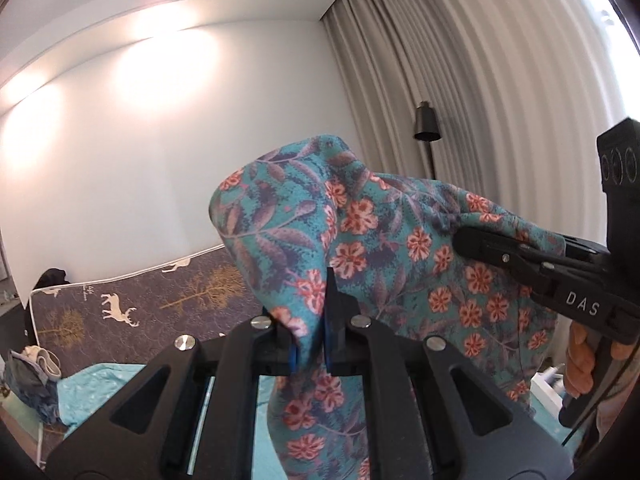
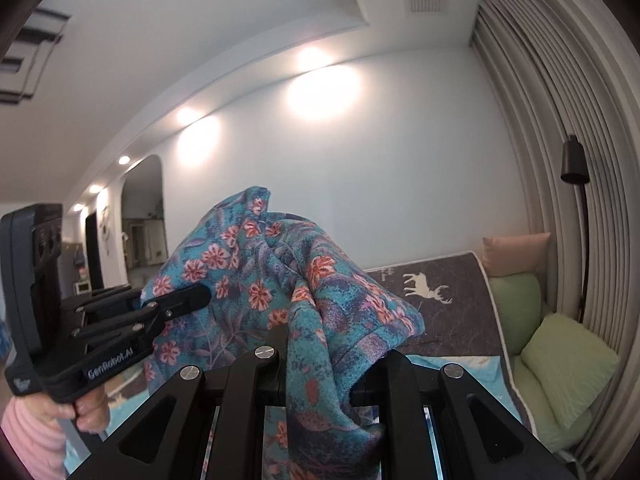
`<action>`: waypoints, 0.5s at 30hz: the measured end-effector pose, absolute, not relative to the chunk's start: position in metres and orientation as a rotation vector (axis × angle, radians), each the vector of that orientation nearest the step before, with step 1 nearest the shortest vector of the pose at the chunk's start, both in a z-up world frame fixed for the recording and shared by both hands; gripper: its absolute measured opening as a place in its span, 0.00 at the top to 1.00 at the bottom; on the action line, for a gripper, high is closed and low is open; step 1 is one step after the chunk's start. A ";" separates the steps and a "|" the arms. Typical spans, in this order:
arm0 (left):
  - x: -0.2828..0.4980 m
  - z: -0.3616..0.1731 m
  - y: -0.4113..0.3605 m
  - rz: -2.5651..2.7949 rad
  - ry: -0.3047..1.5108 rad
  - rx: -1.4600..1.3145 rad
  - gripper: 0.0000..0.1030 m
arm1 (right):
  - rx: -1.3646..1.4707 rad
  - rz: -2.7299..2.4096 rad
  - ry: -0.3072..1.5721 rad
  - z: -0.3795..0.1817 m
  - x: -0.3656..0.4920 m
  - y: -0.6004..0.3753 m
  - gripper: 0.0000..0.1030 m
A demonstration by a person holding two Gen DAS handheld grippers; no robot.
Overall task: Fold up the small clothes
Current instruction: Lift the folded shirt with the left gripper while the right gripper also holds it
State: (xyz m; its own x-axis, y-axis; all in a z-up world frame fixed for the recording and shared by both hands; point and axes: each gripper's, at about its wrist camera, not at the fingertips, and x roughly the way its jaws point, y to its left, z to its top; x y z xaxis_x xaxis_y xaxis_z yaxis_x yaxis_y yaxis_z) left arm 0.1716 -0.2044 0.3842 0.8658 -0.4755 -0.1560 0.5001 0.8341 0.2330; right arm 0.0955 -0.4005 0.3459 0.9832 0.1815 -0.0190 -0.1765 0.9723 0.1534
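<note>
Floral garment (image 1: 384,248), teal with orange flowers, is up in the air between both grippers, bunched and draping down over a bed with a turquoise sheet (image 1: 100,384). Behind it there's a dark blanket (image 1: 132,304) with white deer and gold trees propped against a plain white wall (image 1: 160,140), pleated beige curtains (image 1: 480,80) to the right, a black lamp (image 1: 426,123), plus green cushions (image 2: 568,364) in the corner. Left gripper (image 1: 312,344) has its blue pads pressed nearly together, pinching a fold of the fabric. Right gripper (image 2: 324,364) is also clamped on the cloth, which spills over and hides one finger.
</note>
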 end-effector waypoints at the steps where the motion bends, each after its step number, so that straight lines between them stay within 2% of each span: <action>1: 0.187 0.385 -0.212 -0.509 0.101 0.278 0.90 | 0.170 0.176 0.041 0.349 0.108 -0.407 0.87; 7: 0.286 0.360 -0.248 -0.485 0.179 0.277 0.89 | 0.248 0.154 0.111 0.340 0.201 -0.440 0.87; 15: 0.403 0.255 -0.287 -0.435 0.272 0.333 0.90 | 0.256 0.122 0.220 0.254 0.324 -0.462 0.87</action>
State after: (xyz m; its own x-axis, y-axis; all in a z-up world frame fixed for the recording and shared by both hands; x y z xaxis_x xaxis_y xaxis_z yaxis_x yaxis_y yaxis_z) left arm 0.4028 -0.2868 0.2551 0.8726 -0.3644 -0.3252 0.4521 0.8546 0.2554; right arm 0.3237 -0.4616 0.2541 0.9687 0.1474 -0.1997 -0.0917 0.9601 0.2641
